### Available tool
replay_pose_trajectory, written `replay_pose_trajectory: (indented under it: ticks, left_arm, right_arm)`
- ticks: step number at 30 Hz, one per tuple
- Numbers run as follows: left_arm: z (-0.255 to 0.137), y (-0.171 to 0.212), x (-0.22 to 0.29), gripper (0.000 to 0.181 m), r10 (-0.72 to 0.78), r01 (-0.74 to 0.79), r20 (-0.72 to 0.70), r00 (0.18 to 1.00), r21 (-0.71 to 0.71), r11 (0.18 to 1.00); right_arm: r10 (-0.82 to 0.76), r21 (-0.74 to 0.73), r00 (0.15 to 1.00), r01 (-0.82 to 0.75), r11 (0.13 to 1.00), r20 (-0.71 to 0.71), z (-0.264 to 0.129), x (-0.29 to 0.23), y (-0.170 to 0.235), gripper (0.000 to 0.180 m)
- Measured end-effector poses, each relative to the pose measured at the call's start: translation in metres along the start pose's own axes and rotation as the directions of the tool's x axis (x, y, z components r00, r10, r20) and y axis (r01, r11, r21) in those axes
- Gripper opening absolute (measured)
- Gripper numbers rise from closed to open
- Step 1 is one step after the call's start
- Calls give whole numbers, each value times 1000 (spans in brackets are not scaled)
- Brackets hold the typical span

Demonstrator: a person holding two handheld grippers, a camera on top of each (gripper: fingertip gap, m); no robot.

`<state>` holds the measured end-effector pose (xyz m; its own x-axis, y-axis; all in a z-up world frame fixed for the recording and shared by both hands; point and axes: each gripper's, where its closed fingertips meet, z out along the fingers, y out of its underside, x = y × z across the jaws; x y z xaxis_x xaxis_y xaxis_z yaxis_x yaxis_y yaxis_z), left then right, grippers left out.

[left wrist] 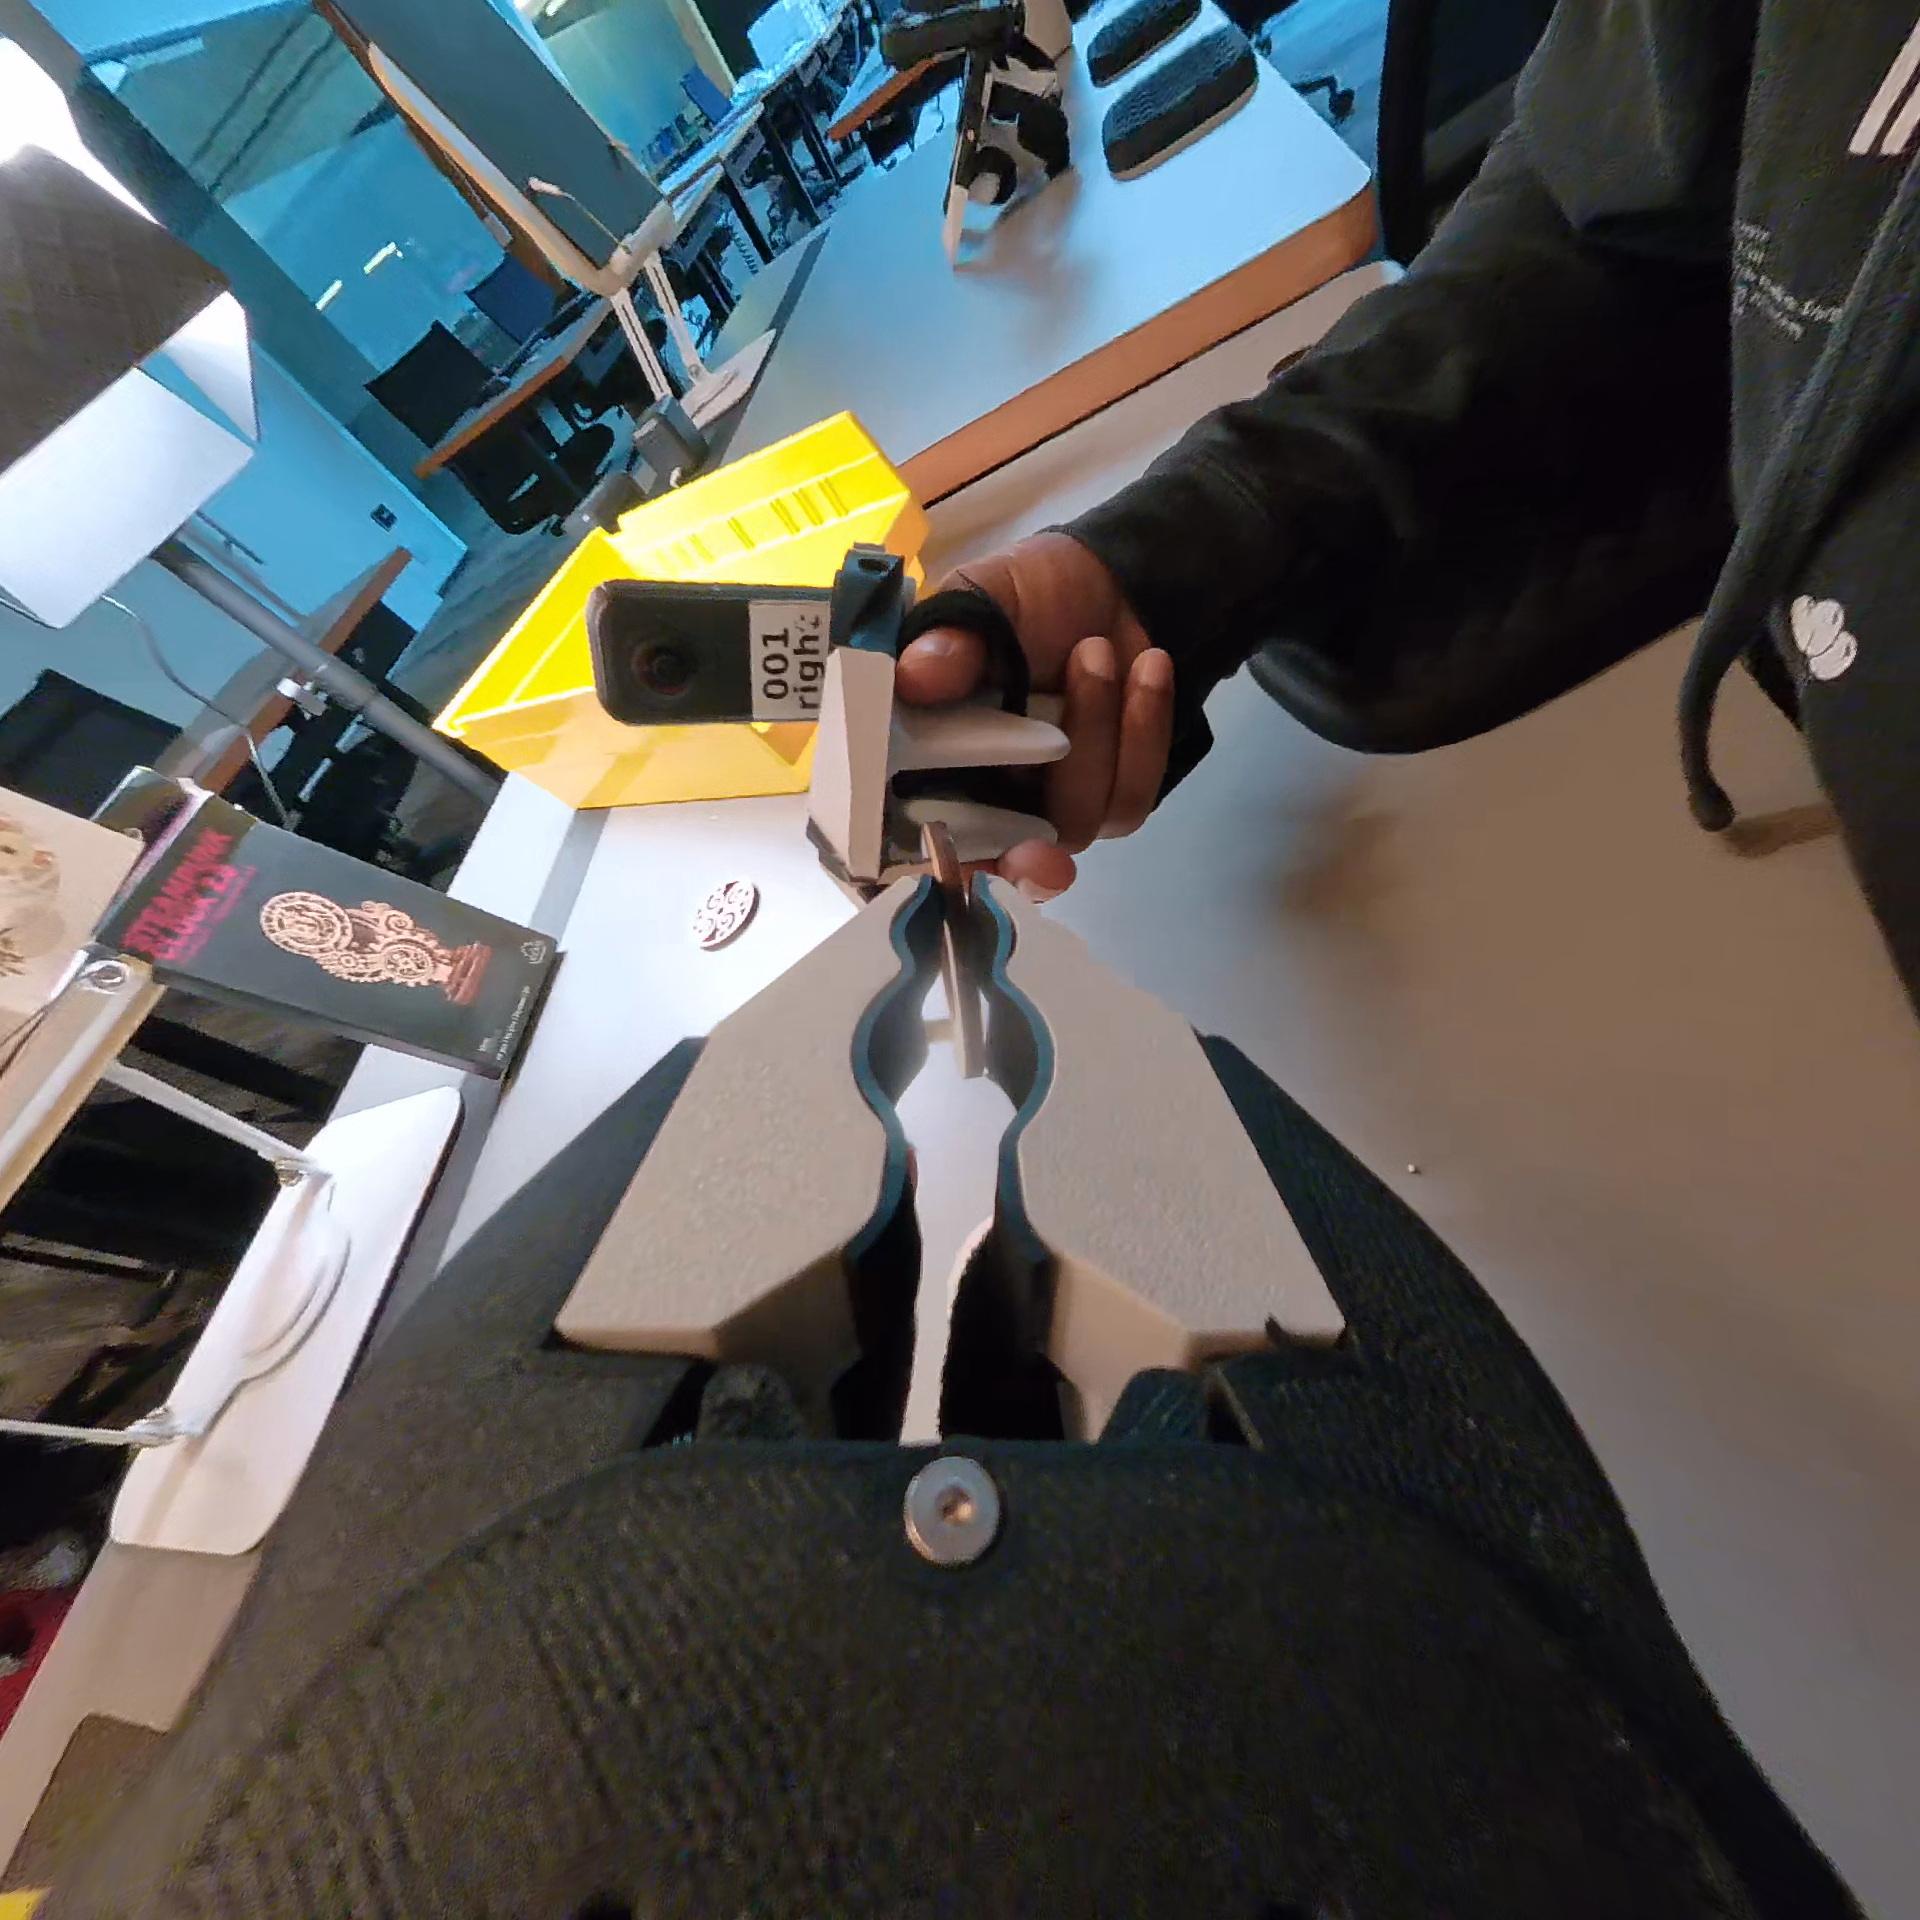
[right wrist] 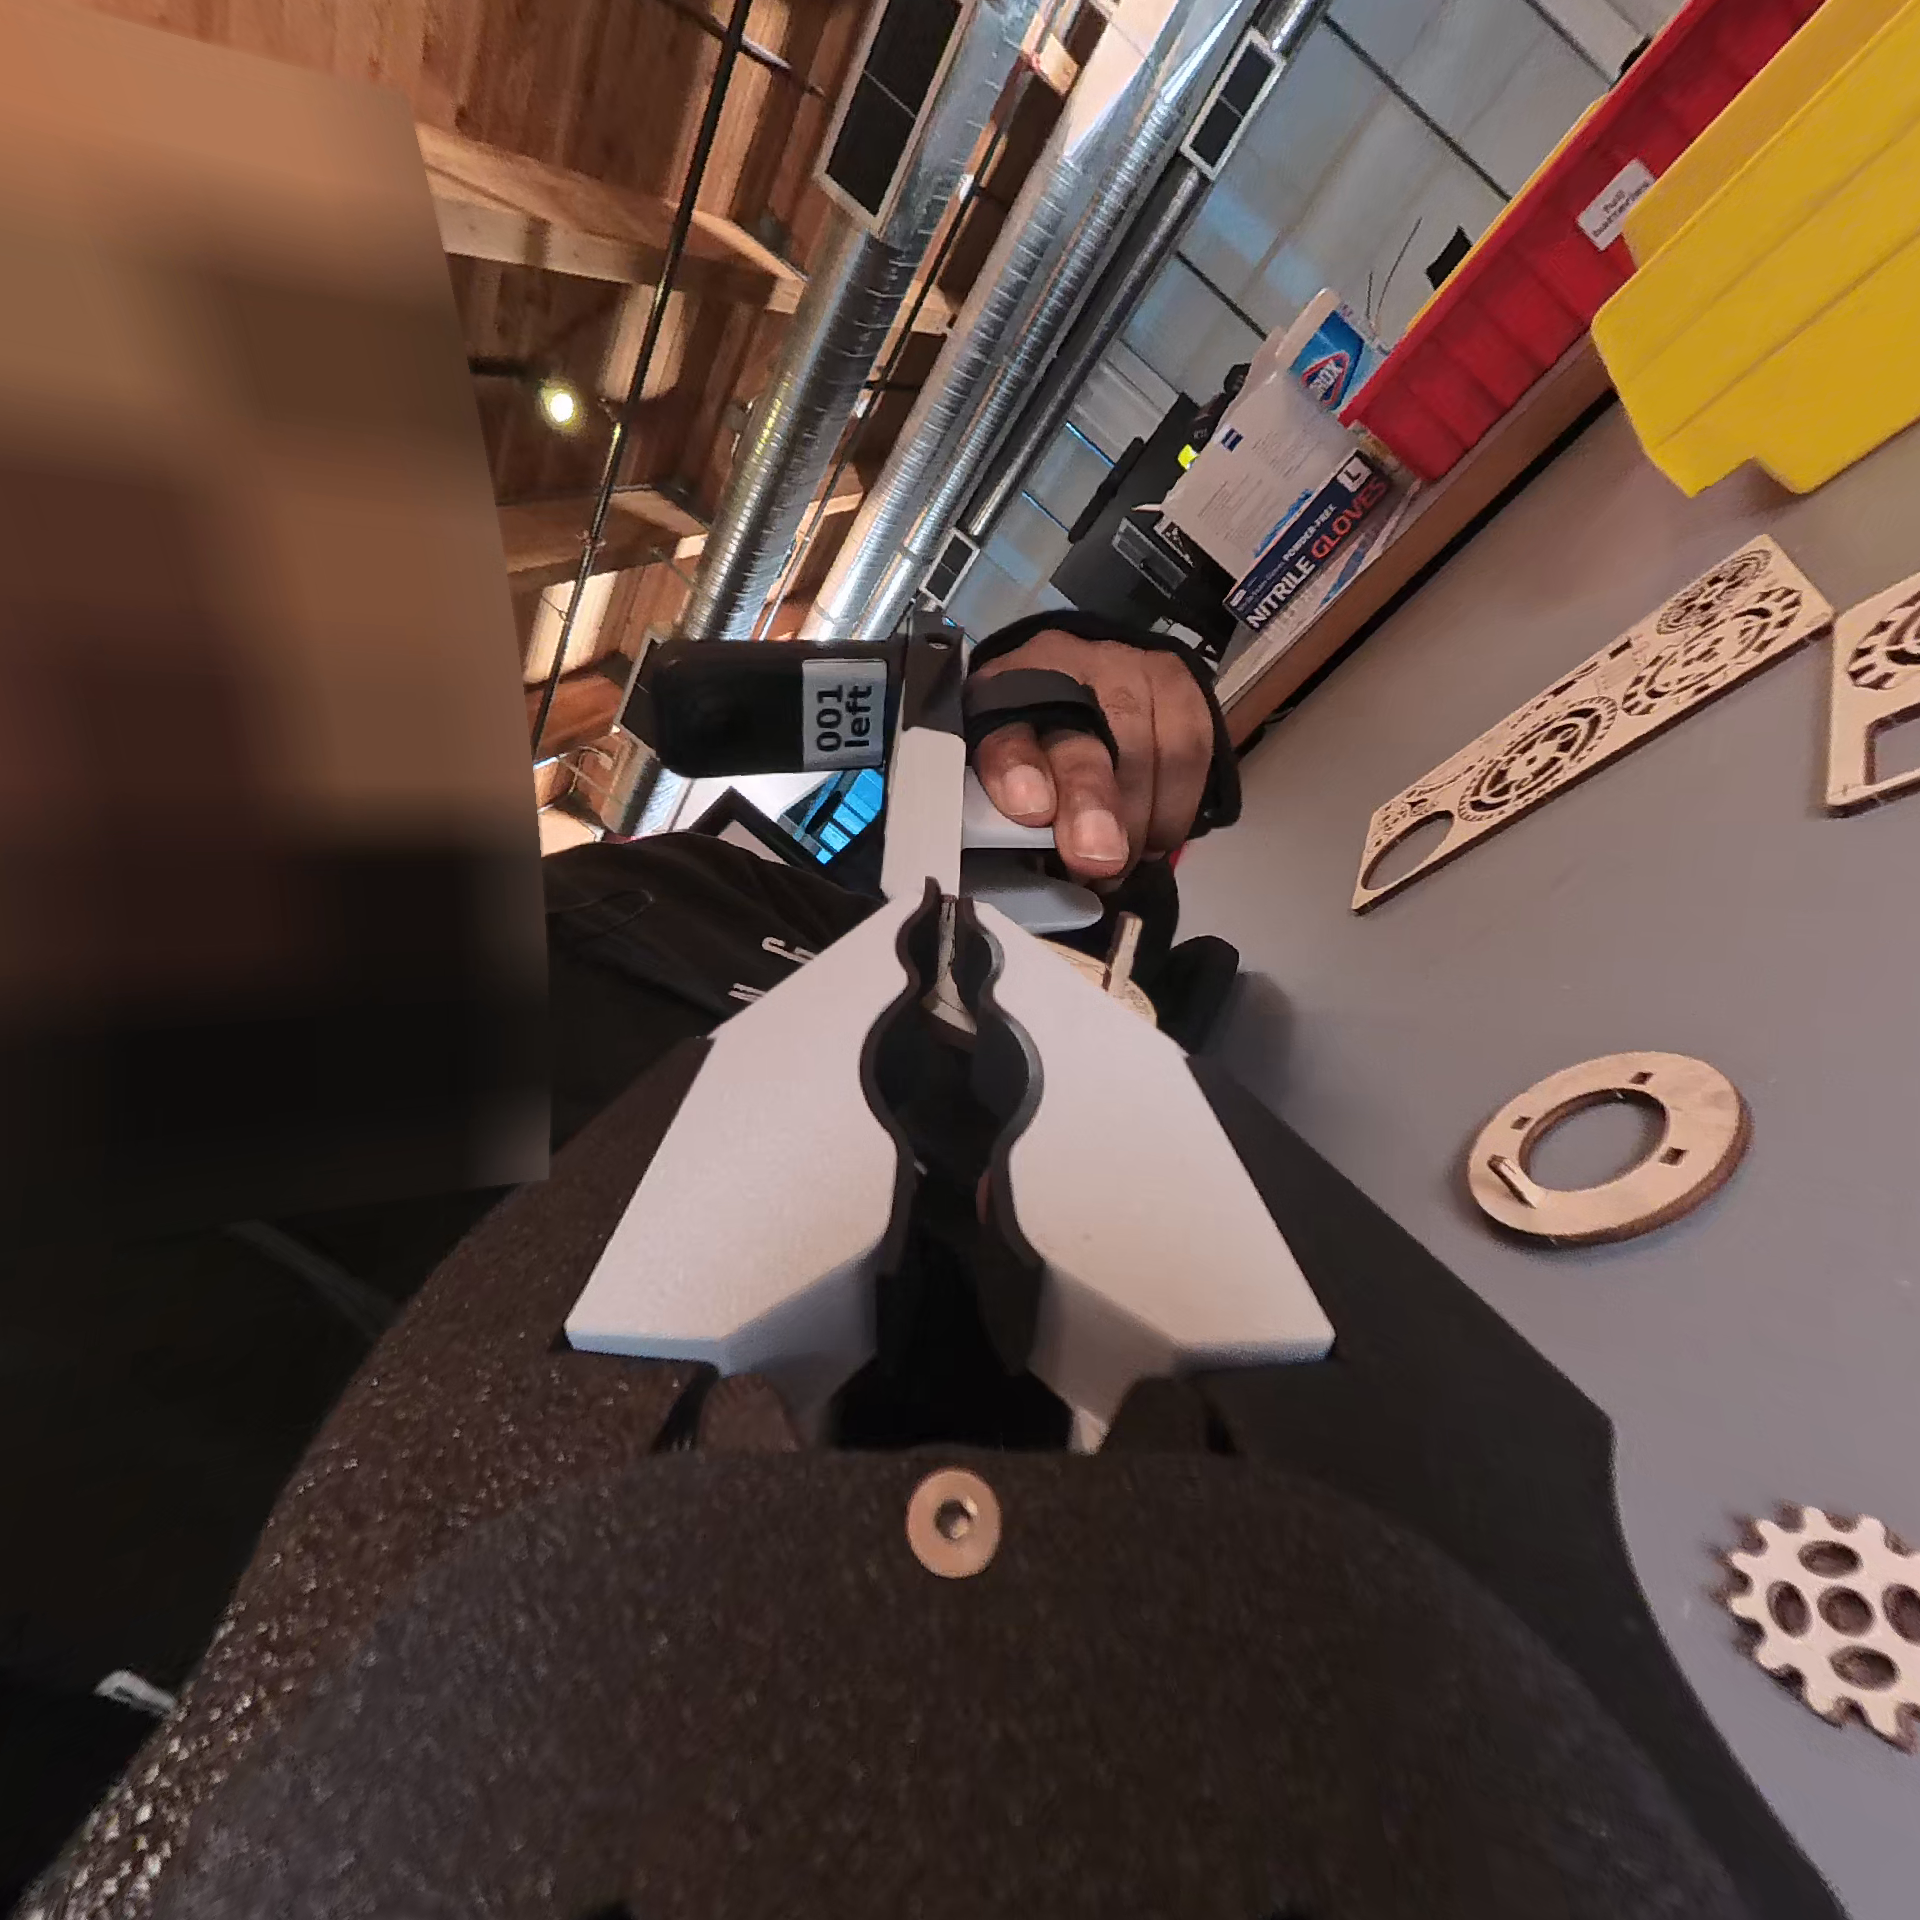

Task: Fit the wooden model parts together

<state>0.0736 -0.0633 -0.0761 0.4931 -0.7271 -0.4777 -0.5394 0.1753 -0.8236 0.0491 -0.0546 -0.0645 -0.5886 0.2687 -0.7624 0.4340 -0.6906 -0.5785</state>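
In the left wrist view my left gripper (left wrist: 958, 935) is shut on a thin flat wooden part (left wrist: 964, 997), seen edge-on between the pads. Its upper end reaches the right gripper (left wrist: 914, 847), which a hand holds just beyond. In the right wrist view my right gripper (right wrist: 943, 935) is shut on a small pale wooden piece (right wrist: 945, 987). The left gripper (right wrist: 935, 873) stands tip to tip against it. A wooden part with an upright peg (right wrist: 1120, 951) shows just behind my right finger. Both grippers are held above the grey table (right wrist: 1507, 987).
On the table lie a wooden ring (right wrist: 1608, 1158), a wooden gear (right wrist: 1839, 1621), two fretwork sheets (right wrist: 1590, 717), and a small round fretwork disc (left wrist: 724, 914). A black box (left wrist: 332, 935) lies at the left. Yellow bins (left wrist: 665, 665) and a red bin (right wrist: 1496, 312) stand at the back. Both grippers' tips are roughly 15 cm from the wooden gear (right wrist: 1839, 1621).
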Motion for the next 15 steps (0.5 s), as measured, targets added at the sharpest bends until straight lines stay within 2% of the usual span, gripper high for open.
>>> replay_pose_trajectory:
  ticks: [4,5,6,7,8,10,12,14,15]
  left_arm:
    - [-1,0,1,2,-15,15,-30,999,4,1000]
    - [-3,-10,27,2,19,-5,-198,980,72,997]
    - [0,-24,49,1,24,15,-276,961,136,991]
    - [8,-15,58,1,50,-32,-275,960,70,997]
    - [7,-9,42,1,56,-42,-197,979,74,996]
    - [-12,-7,-6,1,-21,25,-41,999,98,995]
    - [-14,-4,-5,1,-65,73,-84,994,92,993]
    - [-12,5,-2,1,-70,80,-100,993,104,991]
    - [-14,6,-2,1,-84,97,-118,989,117,988]
  right_arm:
    - [19,9,1000,-19,1000,1,0,2,-2,0]
    - [16,19,1000,-16,1000,5,-1,1,-4,0]
    - [61,229,998,-56,972,-16,-24,9,-41,0]
    - [58,324,997,-37,945,-53,-48,12,-62,0]
    - [-47,188,982,82,979,-184,-41,16,-44,0]
    - [-109,40,973,120,992,-203,-14,18,-14,0]
    - [-205,58,947,226,972,-248,-21,10,-29,2]
    - [-319,85,913,350,933,-256,-32,-9,-48,17]
    - [-334,68,918,355,932,-216,-30,-16,-44,22]
